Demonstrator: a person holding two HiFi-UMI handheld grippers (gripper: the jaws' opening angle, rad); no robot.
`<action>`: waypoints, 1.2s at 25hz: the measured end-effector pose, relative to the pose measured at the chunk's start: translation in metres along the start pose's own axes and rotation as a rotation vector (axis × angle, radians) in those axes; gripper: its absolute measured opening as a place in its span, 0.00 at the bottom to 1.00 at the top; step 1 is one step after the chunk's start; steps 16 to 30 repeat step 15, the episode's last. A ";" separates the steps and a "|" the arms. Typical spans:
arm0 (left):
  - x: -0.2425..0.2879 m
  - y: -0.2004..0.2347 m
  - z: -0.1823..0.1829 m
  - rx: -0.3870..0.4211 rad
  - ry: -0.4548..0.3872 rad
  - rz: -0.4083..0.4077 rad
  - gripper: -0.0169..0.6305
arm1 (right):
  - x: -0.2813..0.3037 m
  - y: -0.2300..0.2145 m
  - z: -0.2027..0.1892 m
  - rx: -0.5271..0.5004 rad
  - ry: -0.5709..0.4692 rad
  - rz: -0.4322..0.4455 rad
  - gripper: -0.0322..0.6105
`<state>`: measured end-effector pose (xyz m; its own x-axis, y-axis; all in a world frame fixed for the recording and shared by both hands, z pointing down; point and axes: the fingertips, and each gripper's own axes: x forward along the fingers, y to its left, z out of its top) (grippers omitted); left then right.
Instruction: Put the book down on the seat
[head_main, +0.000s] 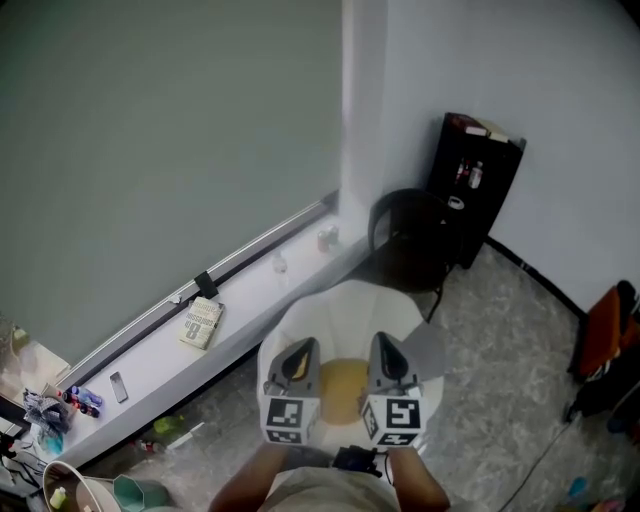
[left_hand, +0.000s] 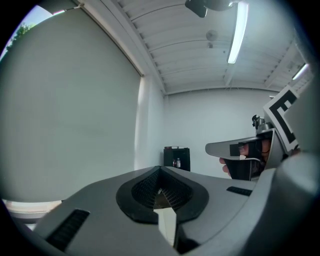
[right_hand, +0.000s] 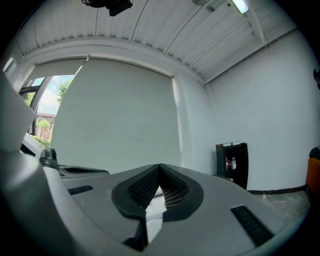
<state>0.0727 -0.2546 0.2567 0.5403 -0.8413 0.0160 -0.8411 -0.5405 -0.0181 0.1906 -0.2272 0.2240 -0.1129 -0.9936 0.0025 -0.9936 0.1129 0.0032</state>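
Observation:
In the head view a white seat (head_main: 340, 310) stands right below me, with a flat tan thing (head_main: 343, 385) lying on it that may be the book. My left gripper (head_main: 302, 348) and right gripper (head_main: 383, 342) hang side by side above it, one on each side of the tan thing. Both are shut, with nothing between the jaws. In the left gripper view the left gripper (left_hand: 160, 171) points level at the far wall, and the right gripper's body (left_hand: 240, 150) shows beside it. The right gripper (right_hand: 160, 168) points the same way in its own view.
A black chair (head_main: 410, 245) stands just beyond the white seat, with a black shelf (head_main: 478, 180) holding bottles in the corner behind it. A window ledge (head_main: 240, 290) runs along the left wall with a small box (head_main: 202, 322) and a phone (head_main: 119, 386). A bucket (head_main: 70, 490) sits bottom left.

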 end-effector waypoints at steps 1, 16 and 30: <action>-0.002 0.000 0.001 0.000 -0.003 0.001 0.04 | -0.002 0.001 0.001 -0.003 -0.002 0.003 0.06; 0.032 0.018 0.019 0.019 -0.040 0.038 0.04 | 0.038 -0.012 0.013 -0.051 -0.018 0.025 0.06; 0.032 0.018 0.019 0.019 -0.040 0.038 0.04 | 0.038 -0.012 0.013 -0.051 -0.018 0.025 0.06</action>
